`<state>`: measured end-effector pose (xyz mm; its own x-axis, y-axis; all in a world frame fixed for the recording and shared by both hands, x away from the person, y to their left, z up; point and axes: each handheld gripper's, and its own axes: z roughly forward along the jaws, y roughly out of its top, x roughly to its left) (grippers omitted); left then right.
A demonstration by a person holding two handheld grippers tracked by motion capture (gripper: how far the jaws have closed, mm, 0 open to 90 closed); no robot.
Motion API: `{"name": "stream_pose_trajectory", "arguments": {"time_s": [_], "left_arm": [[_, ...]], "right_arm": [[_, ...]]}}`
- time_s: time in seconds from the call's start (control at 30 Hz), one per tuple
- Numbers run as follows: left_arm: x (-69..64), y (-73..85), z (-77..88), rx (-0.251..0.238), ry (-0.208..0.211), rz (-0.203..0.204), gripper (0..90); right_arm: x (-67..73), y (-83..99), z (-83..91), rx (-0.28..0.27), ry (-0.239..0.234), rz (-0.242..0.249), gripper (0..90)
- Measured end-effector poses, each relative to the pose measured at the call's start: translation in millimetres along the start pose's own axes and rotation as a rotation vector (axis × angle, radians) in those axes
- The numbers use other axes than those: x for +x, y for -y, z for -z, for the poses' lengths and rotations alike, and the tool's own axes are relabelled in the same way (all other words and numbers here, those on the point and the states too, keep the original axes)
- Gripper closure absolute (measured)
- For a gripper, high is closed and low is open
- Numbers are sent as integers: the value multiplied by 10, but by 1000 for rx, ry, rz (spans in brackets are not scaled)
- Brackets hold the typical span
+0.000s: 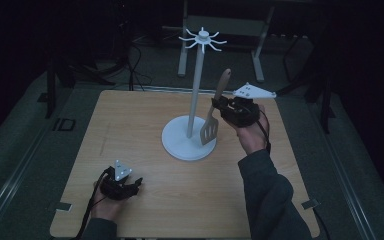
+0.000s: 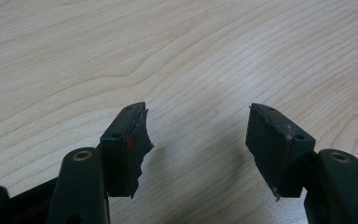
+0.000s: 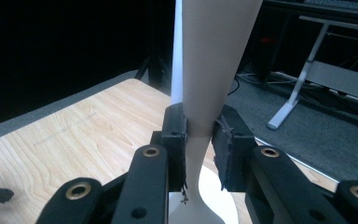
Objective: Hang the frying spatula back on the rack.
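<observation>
While right gripper (image 1: 219,106) clamped spatula (image 1: 214,114) mid-handle, long axis near upright, blade down just right of rack pole (image 1: 196,85); hooks (image 1: 203,39) above. Left gripper (image 1: 125,186) gaped empty, farther off.

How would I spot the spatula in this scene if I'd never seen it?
Find the light wooden table, then the tall white hook stand on its round base near the middle. Just right of its pole, the right tongs grip a wooden slotted spatula by its handle, blade hanging down: the only utensil there.
</observation>
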<state>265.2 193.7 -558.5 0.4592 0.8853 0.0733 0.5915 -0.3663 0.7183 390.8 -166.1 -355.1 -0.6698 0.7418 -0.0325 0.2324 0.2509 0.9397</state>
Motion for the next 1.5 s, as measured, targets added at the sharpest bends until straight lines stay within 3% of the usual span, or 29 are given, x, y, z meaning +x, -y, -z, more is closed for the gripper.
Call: {"name": "stream_pose_trajectory", "arguments": {"time_s": [1.5], "left_arm": [[8, 8, 17, -5, -4, 5, 385]], "right_arm": [[-53, -395, -90, 3, -5, 44, 754]]}}
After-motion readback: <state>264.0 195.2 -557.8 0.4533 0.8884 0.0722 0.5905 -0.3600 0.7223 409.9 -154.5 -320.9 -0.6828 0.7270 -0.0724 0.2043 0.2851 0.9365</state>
